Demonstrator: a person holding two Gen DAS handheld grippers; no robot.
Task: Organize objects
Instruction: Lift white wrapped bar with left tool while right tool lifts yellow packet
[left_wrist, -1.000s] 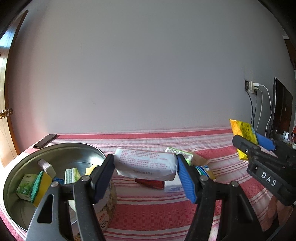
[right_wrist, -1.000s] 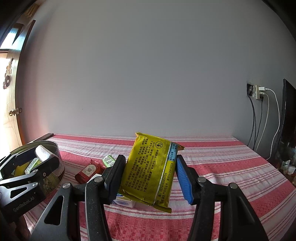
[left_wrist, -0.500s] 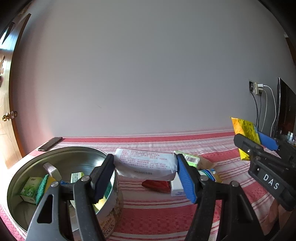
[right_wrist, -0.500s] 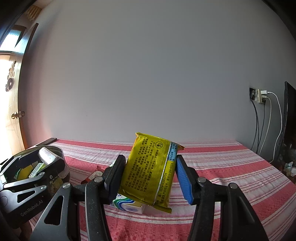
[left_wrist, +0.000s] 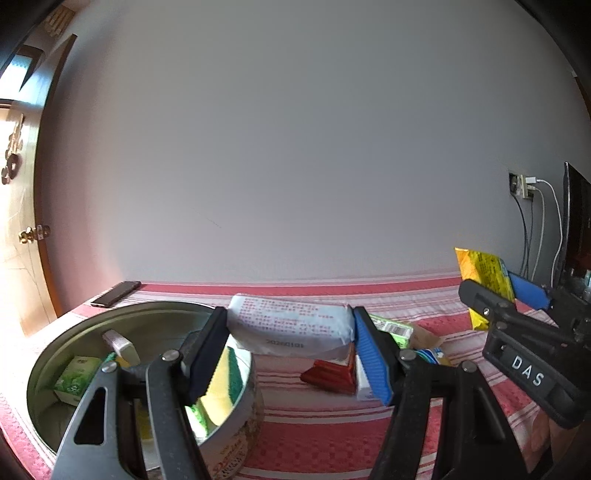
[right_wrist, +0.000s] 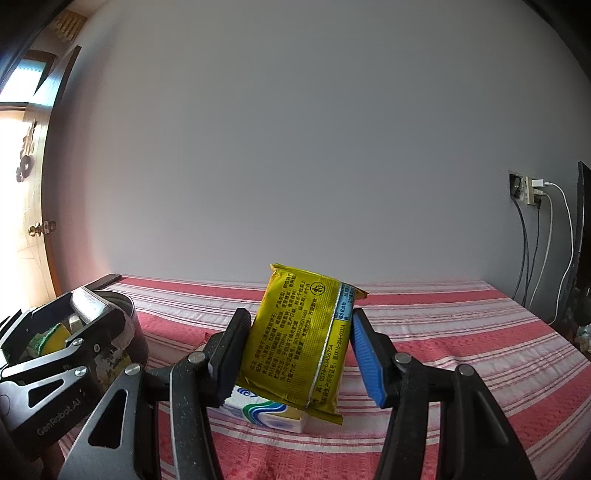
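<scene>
My left gripper (left_wrist: 291, 350) is shut on a white packet with red print (left_wrist: 290, 326), held level just right of the round metal tin (left_wrist: 236, 435). The tin holds a green box (left_wrist: 75, 378), a yellow-green sponge and other small items. In the right wrist view my right gripper (right_wrist: 297, 360) is shut on a yellow snack packet (right_wrist: 301, 336), held upright above a white and blue box (right_wrist: 264, 411). The same yellow snack packet (left_wrist: 482, 280) shows at the right of the left wrist view. A red packet (left_wrist: 328, 374) and a green packet (left_wrist: 391, 328) lie on the cloth behind the white packet.
A red and white striped cloth (right_wrist: 461, 332) covers the table up to a grey wall. A dark phone (left_wrist: 114, 293) lies at the far left corner. Cables (right_wrist: 543, 254) hang from a wall socket at the right beside a dark screen (left_wrist: 576, 229). A door (left_wrist: 22, 236) stands at the left.
Both views have tilted upward a little, so the table sits lower in the pictures. The two packets stay gripped as before.
</scene>
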